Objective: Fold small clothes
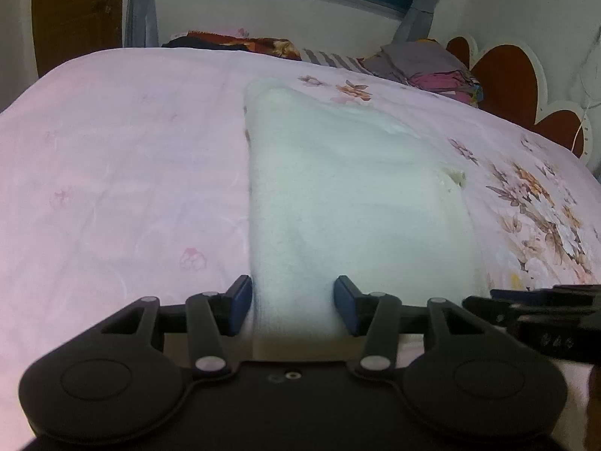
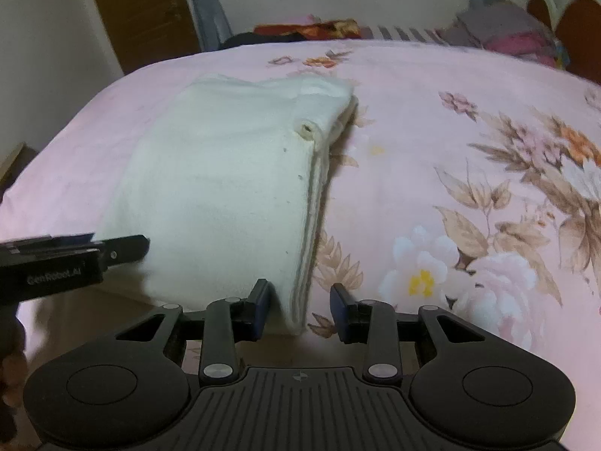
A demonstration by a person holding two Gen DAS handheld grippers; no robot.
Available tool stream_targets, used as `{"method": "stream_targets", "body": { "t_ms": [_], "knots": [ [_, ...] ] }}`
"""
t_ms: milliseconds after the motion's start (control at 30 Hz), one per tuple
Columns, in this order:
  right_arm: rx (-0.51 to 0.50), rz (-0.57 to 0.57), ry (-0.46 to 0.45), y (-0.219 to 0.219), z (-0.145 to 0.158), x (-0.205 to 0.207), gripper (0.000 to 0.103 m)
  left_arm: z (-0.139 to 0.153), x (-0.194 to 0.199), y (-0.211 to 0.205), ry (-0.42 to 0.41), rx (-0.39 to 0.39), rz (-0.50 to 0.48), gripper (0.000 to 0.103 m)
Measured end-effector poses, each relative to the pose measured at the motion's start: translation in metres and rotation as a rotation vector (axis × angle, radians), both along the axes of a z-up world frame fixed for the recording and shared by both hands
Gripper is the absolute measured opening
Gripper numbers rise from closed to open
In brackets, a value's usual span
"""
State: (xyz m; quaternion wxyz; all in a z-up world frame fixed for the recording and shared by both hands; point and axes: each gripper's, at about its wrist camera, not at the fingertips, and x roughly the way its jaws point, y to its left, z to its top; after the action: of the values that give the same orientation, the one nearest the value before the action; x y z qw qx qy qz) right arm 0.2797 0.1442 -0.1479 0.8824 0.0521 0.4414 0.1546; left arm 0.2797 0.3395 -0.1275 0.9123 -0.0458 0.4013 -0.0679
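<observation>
Left gripper (image 1: 293, 306) sits at the near left corner of the white garment (image 1: 349, 195); jaws stand apart with the garment's left edge between them, pads not visibly pressing the cloth. It reads as placed to take that corner.

The garment lies in the middle of the pink floral bedsheet (image 1: 112, 158), already doubled into a long stack, a small button (image 2: 307, 129) on its right fold. Layered edges show along the right side, so at least one fold looks done.

Right gripper (image 2: 300, 310) sits at the near right corner, jaws apart, straddling the stacked edge; no firm pinch visible. The two corners paired suggest a lift of the near end toward the far end.

Other folded clothes (image 1: 432, 67) wait beyond, by the headboard (image 1: 507, 75).
</observation>
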Motion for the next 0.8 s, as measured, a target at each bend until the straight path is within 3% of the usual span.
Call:
{"method": "stream_targets", "body": {
  "t_ms": [167,233,267,300,367,467,600,800],
  "knots": [
    [-0.018,0.012,-0.013,0.001,0.002,0.003,0.036,0.011,-0.005,-0.004,0.002,0.009,0.044,0.074],
    [-0.012,-0.002,-0.046,0.001,0.013,-0.003,0.038,0.017,-0.013,-0.006,-0.022,0.013,0.062,0.087],
    [0.002,-0.008,-0.061,-0.001,0.017,-0.008,0.048,0.021,-0.018,-0.007,-0.04,0.027,0.071,0.088],
    [0.017,-0.016,-0.074,-0.003,0.022,-0.013,0.067,0.026,-0.023,-0.009,-0.057,0.032,0.077,0.091],
    [0.021,-0.033,-0.103,-0.009,0.03,-0.025,0.076,0.035,-0.034,-0.011,-0.073,0.016,0.085,0.102],
    [0.023,-0.034,-0.121,-0.021,0.04,-0.044,0.076,0.05,-0.054,-0.018,-0.079,0.031,0.097,0.103],
    [0.04,-0.042,-0.143,-0.04,0.055,-0.078,0.076,0.069,-0.086,-0.027,-0.024,0.056,0.14,0.103],
    [0.066,-0.032,-0.199,-0.07,0.086,-0.148,0.077,0.104,-0.166,-0.052,-0.098,0.141,0.147,0.103]
  ]
}}
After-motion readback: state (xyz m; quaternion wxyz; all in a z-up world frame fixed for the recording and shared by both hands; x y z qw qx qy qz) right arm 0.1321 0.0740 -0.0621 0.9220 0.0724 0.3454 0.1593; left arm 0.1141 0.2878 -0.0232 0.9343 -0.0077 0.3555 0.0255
